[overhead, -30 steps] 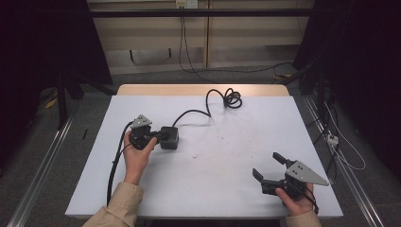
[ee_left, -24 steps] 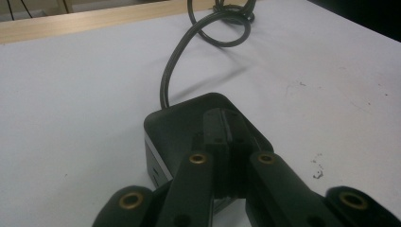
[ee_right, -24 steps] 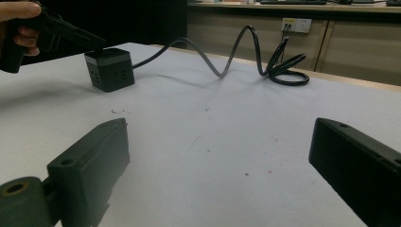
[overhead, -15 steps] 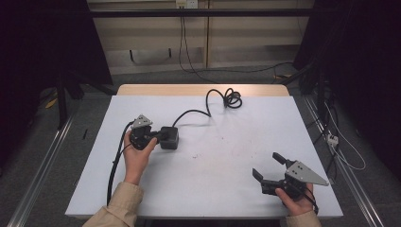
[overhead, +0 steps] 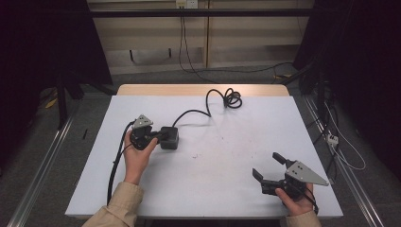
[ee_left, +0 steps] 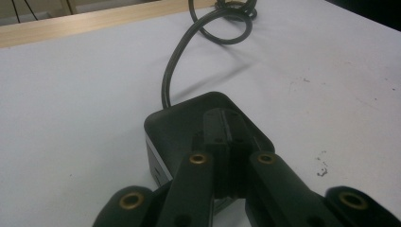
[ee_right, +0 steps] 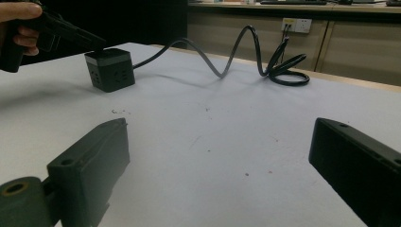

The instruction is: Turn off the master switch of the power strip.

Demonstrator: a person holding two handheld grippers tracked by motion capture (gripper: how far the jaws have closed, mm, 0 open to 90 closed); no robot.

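Both grippers are sitting low over the white table [overhead: 213,189], one in each of the person's hands. Over on the left, the left gripper [overhead: 153,137] is resting its tips on top of the black cube-shaped power block [overhead: 169,137], and its jaws are pressed together with no gap between them; in the left gripper view they are lying flat on the block's [ee_left: 189,118] top face rather than clamping its sides. From the right gripper view, that left gripper [ee_right: 92,43] is meeting the block's [ee_right: 109,69] top near its upper edge, with fingers curled round the handle.

Down at the near right corner, the right gripper [overhead: 269,170] is standing with its jaws spread wide and nothing between them, just bare tabletop showing in the gap [ee_right: 217,156]. It is well apart from the block.

A black cable [overhead: 198,112] is running from the block's far side toward the back of the table, rising in a hump and ending in a loose coil [overhead: 231,98] near the wooden edge [overhead: 203,90]. The block is standing flat on the table, left of centre.
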